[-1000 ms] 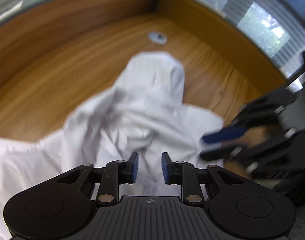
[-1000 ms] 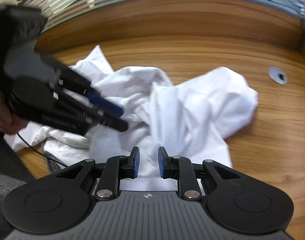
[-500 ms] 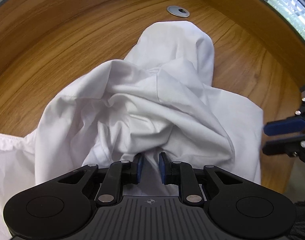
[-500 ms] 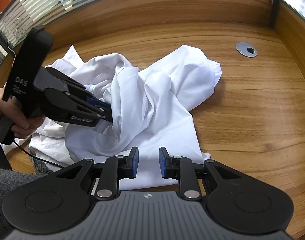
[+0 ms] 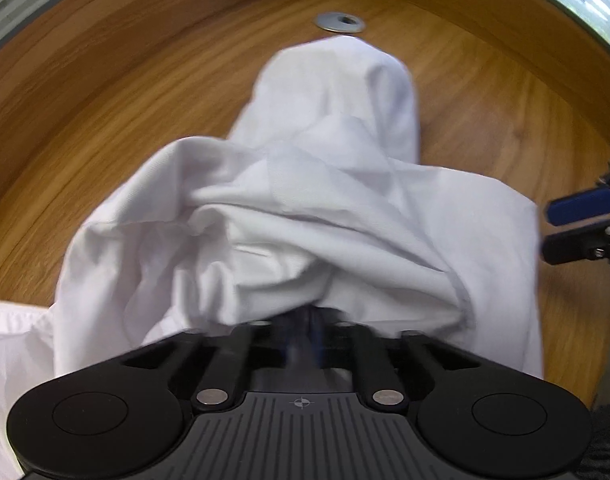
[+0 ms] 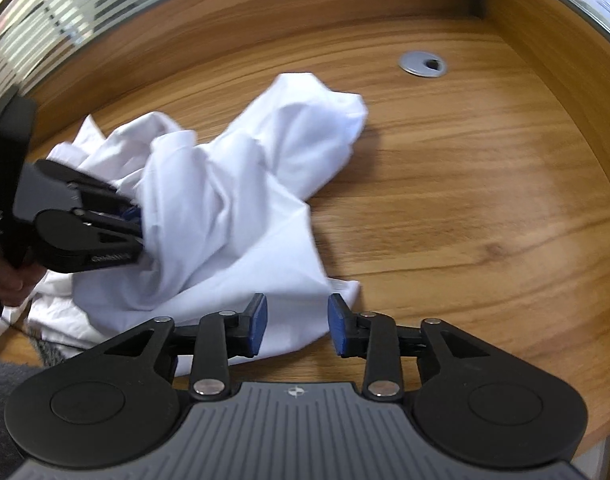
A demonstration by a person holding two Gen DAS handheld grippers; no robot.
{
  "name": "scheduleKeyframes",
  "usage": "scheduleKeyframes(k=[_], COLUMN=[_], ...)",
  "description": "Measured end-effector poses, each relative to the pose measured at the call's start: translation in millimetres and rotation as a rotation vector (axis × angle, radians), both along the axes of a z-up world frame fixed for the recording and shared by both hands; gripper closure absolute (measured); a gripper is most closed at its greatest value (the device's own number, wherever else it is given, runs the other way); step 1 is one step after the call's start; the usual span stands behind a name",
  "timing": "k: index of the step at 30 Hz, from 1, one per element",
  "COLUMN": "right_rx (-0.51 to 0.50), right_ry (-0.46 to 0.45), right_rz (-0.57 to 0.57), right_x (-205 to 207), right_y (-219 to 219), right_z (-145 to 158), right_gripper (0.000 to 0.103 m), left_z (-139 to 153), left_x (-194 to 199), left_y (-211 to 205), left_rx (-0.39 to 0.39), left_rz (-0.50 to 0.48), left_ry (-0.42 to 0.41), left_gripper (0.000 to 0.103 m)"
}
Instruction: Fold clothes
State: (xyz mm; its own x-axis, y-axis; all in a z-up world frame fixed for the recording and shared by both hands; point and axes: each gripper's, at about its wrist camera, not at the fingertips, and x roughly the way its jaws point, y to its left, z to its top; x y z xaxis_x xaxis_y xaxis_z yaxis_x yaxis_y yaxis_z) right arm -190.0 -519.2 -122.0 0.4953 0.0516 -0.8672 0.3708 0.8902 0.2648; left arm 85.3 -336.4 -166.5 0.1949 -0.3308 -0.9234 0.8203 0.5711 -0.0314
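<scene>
Bunching soft, creased white garment in clamped left gripper; right gripper opening, empty.

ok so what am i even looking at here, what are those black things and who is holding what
Each black thing is a hand-held clamp with two blue-padded fingers; a person carries one in each hand, with a camera mounted just behind the fingers. One picture looks along the left gripper, the other along the right gripper. A crumpled white garment lies on a wooden desk, near a round grey cable grommet. The left gripper is shut on a fold of the garment. The right gripper's fingers are opening above the cloth's near edge, gripping nothing.
</scene>
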Motion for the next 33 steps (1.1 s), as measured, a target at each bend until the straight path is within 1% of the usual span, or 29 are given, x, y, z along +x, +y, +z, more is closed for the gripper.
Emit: scheduleKeyframes(k=[4, 6, 8, 12, 14, 18, 21, 22, 23, 24, 25, 26, 28, 31, 33], right_rx=[0.016, 0.028, 0.055, 0.195, 0.269, 0.38, 0.464, 0.478, 0.492, 0.504, 0.505, 0.498, 0.446, 0.308, 0.19], right_ry=[-0.003, -0.011, -0.032, -0.116, -0.157, -0.172, -0.197, -0.212, -0.228, -0.243, -0.254, -0.263, -0.272, -0.229, -0.194], right_rz=[-0.048, -0.07, -0.096, -0.159, -0.184, -0.146, -0.094, -0.079, -0.065, -0.052, -0.05, -0.056, -0.072, -0.096, -0.107], right_x=[-7.1, -10.5, -12.2, -11.5, -9.5, 7.7, 21.3, 25.1, 28.9, 32.9, 37.2, 41.3, 47.2, 56.7, 60.9], right_y=[-7.7, -11.4, -16.8, -33.2, -40.7, -42.2, -37.1, -34.6, -32.1, -29.9, -28.5, -27.4, -27.0, -28.5, -29.4], right_z=[-3.0, -3.7, -4.1, -7.6, -10.4, -21.7, -24.4, -22.3, -20.2, -18.0, -15.0, -11.3, -3.2, 5.8, 9.9], right_gripper=[0.059, 0.057, 0.051, 0.042, 0.035, 0.035, 0.036, 0.042, 0.062, 0.077, 0.099, 0.099, 0.1, 0.101, 0.101], left_z=[9.2, 20.2, 34.3, 64.8, 81.3, 114.6, 137.1, 144.2, 151.3, 156.9, 162.2, 167.4, 176.7, 189.0, 193.4], left_x=[7.2, 9.0, 10.5, 11.9, 10.9, 10.8, 10.4, 10.9, 11.3, 11.8, 12.2, 12.7, 13.8, 17.8, 20.5], left_y=[13.6, 20.8, 30.2, 51.7, 62.1, 86.1, 99.4, 104.4, 109.3, 114.7, 120.3, 125.8, 140.4, 162.7, 178.9], left_rx=[-0.076, -0.12, -0.16, -0.238, -0.281, -0.365, -0.424, -0.442, -0.459, -0.474, -0.488, -0.501, -0.541, -0.606, -0.635], left_rz=[0.049, 0.066, 0.074, 0.082, 0.088, 0.104, 0.141, 0.157, 0.173, 0.191, 0.209, 0.227, 0.285, 0.379, 0.442], left_ry=[0.058, 0.085, 0.1, 0.129, 0.143, 0.158, 0.155, 0.155, 0.155, 0.153, 0.151, 0.15, 0.155, 0.163, 0.154], left_gripper=[0.1, 0.1, 0.101, 0.101, 0.101, 0.101, 0.101, 0.101, 0.101, 0.101, 0.101, 0.101, 0.101, 0.101, 0.101])
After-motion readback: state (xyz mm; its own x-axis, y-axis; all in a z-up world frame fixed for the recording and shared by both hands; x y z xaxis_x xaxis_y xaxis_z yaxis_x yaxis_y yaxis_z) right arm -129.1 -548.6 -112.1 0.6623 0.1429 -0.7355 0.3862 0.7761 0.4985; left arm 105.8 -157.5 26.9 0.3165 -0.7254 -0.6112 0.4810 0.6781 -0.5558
